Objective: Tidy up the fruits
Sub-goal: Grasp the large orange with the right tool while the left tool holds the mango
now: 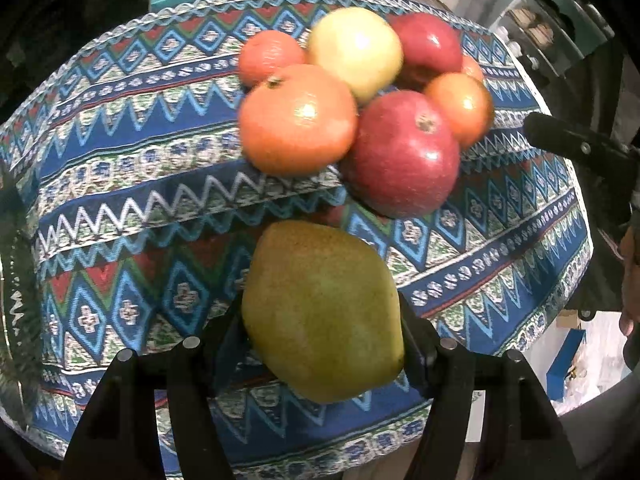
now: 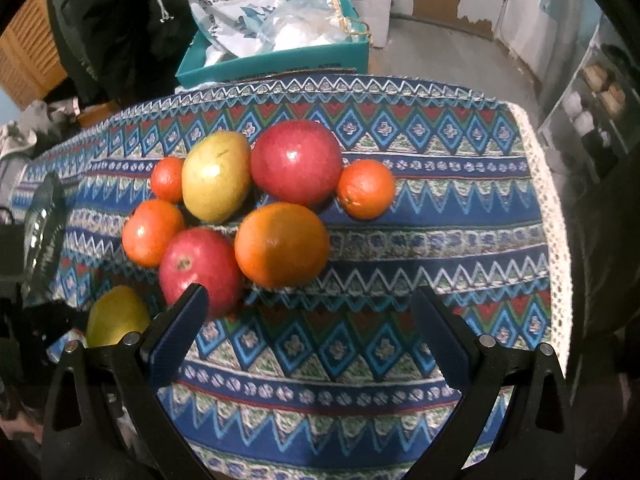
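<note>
Two claws are at work. The left claw (image 1: 324, 344) has its jaws pressed on either flank of a green pear (image 1: 320, 312), whose long axis runs away from the camera between them, above the patterned cloth of the desk (image 1: 120, 184). The right claw (image 2: 308, 320) stands wide open and empty, and the nearest red apple (image 2: 200, 268) lies just beyond its left fingertip. The rest of the fruit pile (image 2: 256, 196) sits further out, so the right hand looks nearer to it.
</note>
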The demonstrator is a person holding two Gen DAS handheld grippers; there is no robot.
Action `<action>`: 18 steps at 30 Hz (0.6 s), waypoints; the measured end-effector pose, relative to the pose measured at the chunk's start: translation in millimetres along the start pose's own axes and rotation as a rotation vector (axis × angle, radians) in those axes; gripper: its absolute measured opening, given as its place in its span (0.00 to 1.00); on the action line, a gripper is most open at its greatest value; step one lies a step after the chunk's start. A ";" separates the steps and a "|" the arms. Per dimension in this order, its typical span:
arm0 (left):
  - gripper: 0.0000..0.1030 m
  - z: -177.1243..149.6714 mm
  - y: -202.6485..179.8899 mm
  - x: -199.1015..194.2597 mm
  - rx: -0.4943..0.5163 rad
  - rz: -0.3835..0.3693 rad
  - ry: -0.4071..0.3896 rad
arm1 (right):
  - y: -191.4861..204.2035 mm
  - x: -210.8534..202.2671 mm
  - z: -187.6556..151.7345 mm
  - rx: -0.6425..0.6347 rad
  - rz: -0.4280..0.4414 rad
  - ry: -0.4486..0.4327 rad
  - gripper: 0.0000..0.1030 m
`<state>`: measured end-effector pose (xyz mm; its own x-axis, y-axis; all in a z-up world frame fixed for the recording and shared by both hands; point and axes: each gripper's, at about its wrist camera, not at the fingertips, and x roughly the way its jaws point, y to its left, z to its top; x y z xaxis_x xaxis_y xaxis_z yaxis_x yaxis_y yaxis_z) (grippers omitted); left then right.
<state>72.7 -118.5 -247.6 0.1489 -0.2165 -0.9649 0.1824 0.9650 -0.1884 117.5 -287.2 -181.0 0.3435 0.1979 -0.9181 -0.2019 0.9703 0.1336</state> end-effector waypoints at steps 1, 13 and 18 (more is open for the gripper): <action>0.67 -1.5 2.2 -1.4 -0.006 0.001 -0.006 | 0.5 2.4 2.3 0.007 0.001 0.004 0.97; 0.67 -5.2 44.8 -29.3 -0.036 0.019 -0.081 | -0.1 45.7 30.4 0.112 0.032 0.079 0.96; 0.67 -0.1 59.8 -36.1 -0.048 0.021 -0.097 | 1.9 62.9 37.5 0.149 0.028 0.106 0.93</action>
<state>78.2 -52.9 -224.0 0.2463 -0.2069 -0.9469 0.1318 0.9750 -0.1788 173.1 -267.7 -224.5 0.2398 0.2172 -0.9462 -0.0697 0.9760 0.2064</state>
